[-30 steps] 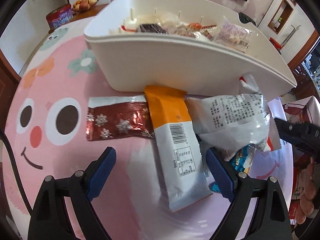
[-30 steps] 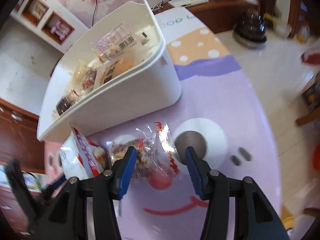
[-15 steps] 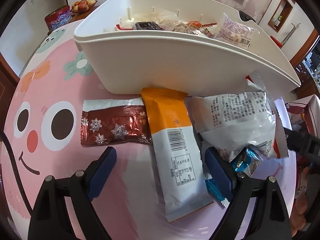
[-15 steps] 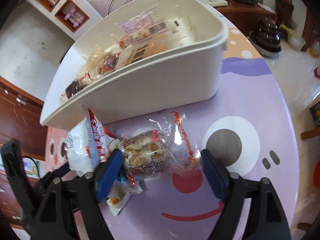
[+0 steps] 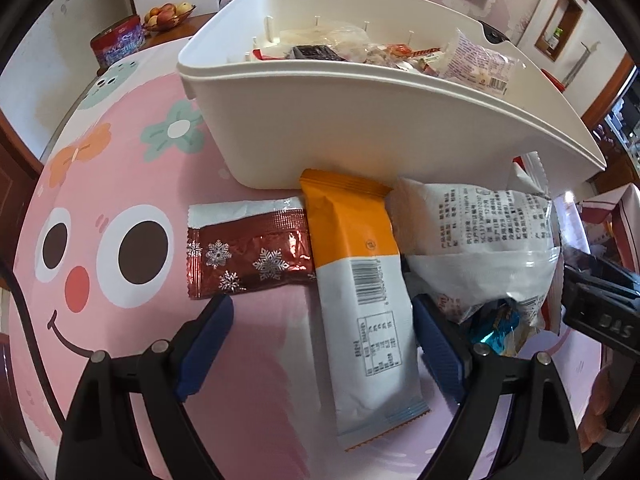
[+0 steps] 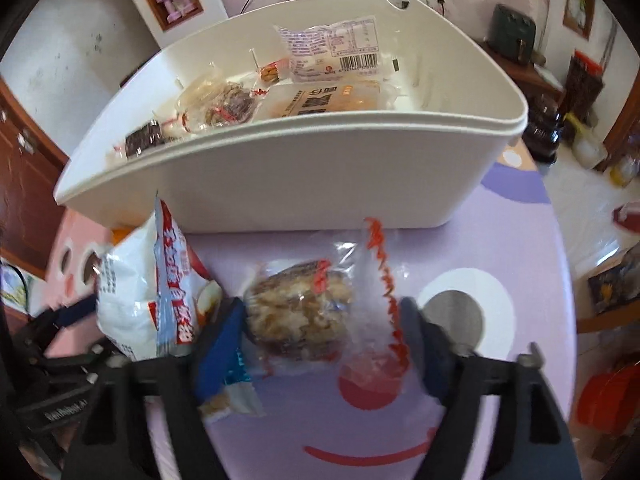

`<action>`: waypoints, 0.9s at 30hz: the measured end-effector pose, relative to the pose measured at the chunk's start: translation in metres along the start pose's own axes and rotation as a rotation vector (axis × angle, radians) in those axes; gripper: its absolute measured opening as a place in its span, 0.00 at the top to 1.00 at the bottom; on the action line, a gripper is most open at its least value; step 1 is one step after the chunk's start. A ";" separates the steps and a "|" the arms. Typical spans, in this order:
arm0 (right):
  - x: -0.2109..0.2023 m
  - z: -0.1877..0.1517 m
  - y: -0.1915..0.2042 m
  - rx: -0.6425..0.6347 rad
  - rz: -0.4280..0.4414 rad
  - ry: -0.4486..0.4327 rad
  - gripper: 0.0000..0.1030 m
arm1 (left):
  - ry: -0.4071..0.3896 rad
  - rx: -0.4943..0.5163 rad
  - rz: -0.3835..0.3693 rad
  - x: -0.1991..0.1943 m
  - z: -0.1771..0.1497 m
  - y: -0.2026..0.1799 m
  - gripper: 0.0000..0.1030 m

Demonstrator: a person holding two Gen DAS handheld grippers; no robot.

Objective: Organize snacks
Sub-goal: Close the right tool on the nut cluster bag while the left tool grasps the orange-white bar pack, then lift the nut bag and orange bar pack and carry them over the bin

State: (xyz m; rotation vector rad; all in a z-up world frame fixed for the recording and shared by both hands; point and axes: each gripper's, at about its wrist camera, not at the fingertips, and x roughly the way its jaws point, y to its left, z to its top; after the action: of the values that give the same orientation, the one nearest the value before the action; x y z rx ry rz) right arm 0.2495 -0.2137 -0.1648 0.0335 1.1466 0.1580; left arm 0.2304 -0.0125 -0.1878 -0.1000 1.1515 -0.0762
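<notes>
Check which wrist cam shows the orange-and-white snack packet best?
Left wrist view. The orange-and-white packet lies flat on the table mat in front of the white bin, full length visible with its barcode, between the open left tool fingers. Right wrist view shows at most an orange sliver behind the white bag.

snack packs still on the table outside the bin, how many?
5 visible: red snowflake pack, orange-and-white pack, big white bag, small blue wrapper under it, and clear cake pack between the closing right claw. More may be hidden under the bag.
</notes>
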 end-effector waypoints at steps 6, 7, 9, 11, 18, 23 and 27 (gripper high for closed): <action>-0.004 -0.007 -0.002 0.002 0.001 -0.003 0.58 | -0.020 0.048 0.075 -0.004 -0.004 -0.005 0.53; -0.005 -0.009 -0.003 0.008 0.000 -0.003 0.58 | -0.029 0.056 0.061 -0.007 -0.006 -0.006 0.61; -0.007 -0.013 -0.003 0.020 0.006 -0.002 0.58 | -0.023 0.048 0.043 -0.010 -0.008 -0.004 0.64; -0.011 -0.017 -0.003 0.028 0.014 -0.001 0.58 | -0.022 0.031 0.026 -0.013 -0.011 0.000 0.65; -0.042 -0.028 0.005 0.011 0.018 -0.050 0.58 | -0.102 0.053 0.015 -0.058 -0.020 0.002 0.65; -0.079 -0.028 0.018 -0.009 0.049 -0.115 0.58 | -0.187 0.076 -0.007 -0.104 -0.021 -0.002 0.65; -0.114 -0.023 0.033 -0.043 0.071 -0.185 0.58 | -0.250 0.080 -0.033 -0.141 -0.021 -0.003 0.65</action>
State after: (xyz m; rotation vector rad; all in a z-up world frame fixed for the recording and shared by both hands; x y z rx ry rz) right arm 0.1796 -0.1989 -0.0678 0.0498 0.9573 0.2383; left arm 0.1544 -0.0005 -0.0683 -0.0555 0.8964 -0.1355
